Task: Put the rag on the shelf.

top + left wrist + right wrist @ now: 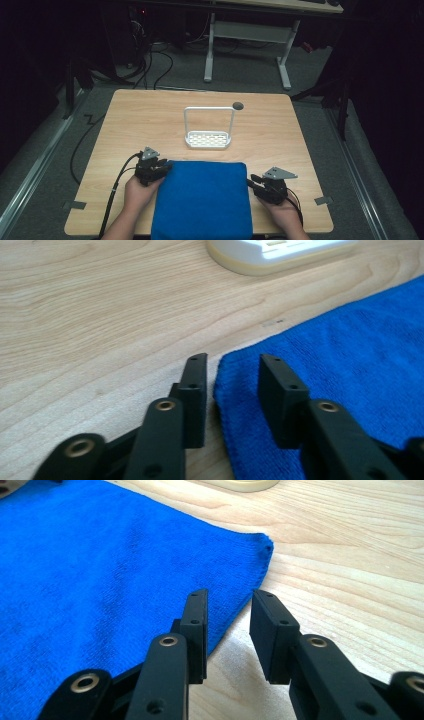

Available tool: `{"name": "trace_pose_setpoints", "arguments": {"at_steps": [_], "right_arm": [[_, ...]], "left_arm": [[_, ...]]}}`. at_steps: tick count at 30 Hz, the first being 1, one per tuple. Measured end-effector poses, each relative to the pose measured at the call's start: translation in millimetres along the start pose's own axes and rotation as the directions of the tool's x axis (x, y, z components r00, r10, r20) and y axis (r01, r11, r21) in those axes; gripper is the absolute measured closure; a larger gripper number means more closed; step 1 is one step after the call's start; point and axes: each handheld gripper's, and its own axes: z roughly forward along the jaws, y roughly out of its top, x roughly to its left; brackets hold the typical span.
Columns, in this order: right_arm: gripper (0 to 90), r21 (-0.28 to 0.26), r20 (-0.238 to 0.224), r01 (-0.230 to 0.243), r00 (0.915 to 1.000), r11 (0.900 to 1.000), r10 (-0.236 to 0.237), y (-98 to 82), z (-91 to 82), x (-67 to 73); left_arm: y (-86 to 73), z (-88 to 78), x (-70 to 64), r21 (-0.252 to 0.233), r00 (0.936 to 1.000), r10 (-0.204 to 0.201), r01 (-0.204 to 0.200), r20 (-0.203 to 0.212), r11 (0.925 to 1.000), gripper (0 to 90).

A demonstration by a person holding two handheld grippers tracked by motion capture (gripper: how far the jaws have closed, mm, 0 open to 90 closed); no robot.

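A folded blue towel (202,197) lies flat at the front middle of the wooden table (150,115). My left gripper (162,167) sits low at the towel's far left corner. In the left gripper view the left gripper (232,362) has its jaws apart, astride the edge of the towel (350,355), and the pads do not press on it. My right gripper (252,181) rests by the towel's right edge. In the right gripper view the right gripper (230,597) is open, with the border of the towel (100,570) running between its jaws.
A white slotted rack (208,139) with a tall wire handle stands just beyond the towel, and its base (280,252) is near the left gripper. A dark round spot (238,105) marks the table behind it. Tape pieces (74,204) sit at the front corners. Bare wood lies on both sides.
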Motion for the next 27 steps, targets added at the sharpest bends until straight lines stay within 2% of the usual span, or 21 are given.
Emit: {"name": "trace_pose_setpoints", "arguments": {"at_steps": [3, 4, 7, 12, 14, 16, 19, 22, 25, 27], "right_arm": [[65.2, -0.01, 0.009, -0.016, 0.9998, 1.0, 0.016, 2.9, 1.6, 1.0], [65.2, -0.01, 0.009, -0.016, 0.9998, 1.0, 0.016, 2.9, 1.6, 1.0], [61.3, -0.015, 0.024, -0.008, 0.9997, 1.0, 0.008, 14.2, 8.3, 3.8], [54.0, -0.003, 0.068, -0.01, 0.9976, 1.0, 0.01, 34.8, 24.1, 1.5], [51.2, 0.014, 0.06, -0.054, 0.9968, 0.998, 0.053, 41.6, 34.6, -4.3], [49.4, 0.037, 0.072, -0.067, 0.9953, 0.997, 0.064, 46.0, 44.6, -7.6], [47.8, 0.053, 0.079, -0.063, 0.9951, 0.997, 0.059, 45.5, 53.2, -7.9], [47.0, 0.059, 0.092, -0.049, 0.9948, 0.997, 0.043, 42.7, 54.8, -8.2], [46.7, 0.075, 0.091, -0.068, 0.9939, 0.995, 0.061, 38.4, 57.3, -9.2], [46.8, 0.066, 0.095, -0.053, 0.9944, 0.996, 0.047, 36.6, 57.1, -8.3]], "left_arm": [[-0.3, -0.4, 2.7, 0.001, 0.9995, -0.031, 0.031, -0.001, 0.9995, 80.1], [-0.4, -0.3, 3.1, 0.0, 0.9993, -0.037, 0.037, -0.001, 0.9993, 80.1], [-0.4, -0.4, 2.8, 0.007, 0.9996, -0.026, 0.026, -0.007, 0.9996, 85.8], [-0.4, -0.2, 1.4, 0.008, 0.9998, -0.017, 0.017, -0.01, 0.9998, 86.7], [-0.4, -0.2, 1.6, 0.008, 0.9998, -0.018, 0.018, -0.008, 0.9998, 86.6], [-0.4, -0.2, 1.8, 0.008, 0.9998, -0.019, 0.019, -0.007, 0.9998, 86.6], [-0.5, -0.3, 2.1, 0.008, 0.9998, -0.021, 0.022, -0.005, 0.9997, 86.5], [-0.5, -0.2, 2.3, 0.007, 0.9997, -0.023, 0.023, -0.004, 0.9997, 86.5], [-0.5, -0.2, 2.1, 0.008, 0.9997, -0.022, 0.022, -0.006, 0.9997, 86.5], [-0.5, -0.3, 2.1, 0.008, 0.9998, -0.022, 0.022, -0.004, 0.9997, 86.5]]}}
